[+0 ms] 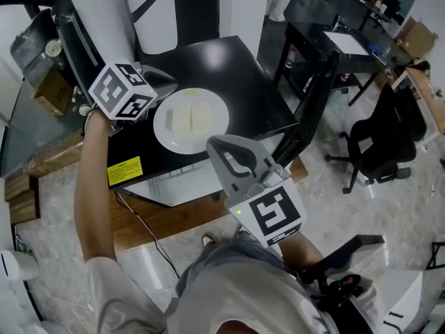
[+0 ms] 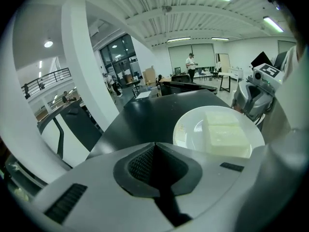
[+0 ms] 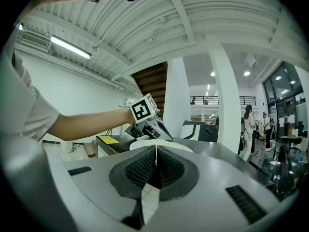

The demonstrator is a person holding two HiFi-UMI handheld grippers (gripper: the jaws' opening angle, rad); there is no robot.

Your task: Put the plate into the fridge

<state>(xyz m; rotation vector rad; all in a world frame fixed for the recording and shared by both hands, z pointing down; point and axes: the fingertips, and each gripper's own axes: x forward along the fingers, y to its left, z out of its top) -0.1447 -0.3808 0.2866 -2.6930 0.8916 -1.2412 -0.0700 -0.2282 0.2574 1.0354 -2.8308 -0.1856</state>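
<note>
Head view: we find the white plate [image 1: 190, 120] lying flat on the black counter [image 1: 229, 68]. The left tool [image 1: 169, 82] is beside its far-left rim and the right tool [image 1: 217, 145] is at its near rim.

Left gripper view: the jaws are together with nothing between them. The plate lies beyond, to the right.

Right gripper view: the jaws are together and empty, with the plate just beyond.

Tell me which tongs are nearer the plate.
Right, narrowly: right tongs point at the near rim of the plate; left tongs sit beside its left edge, aimed past it.
</note>
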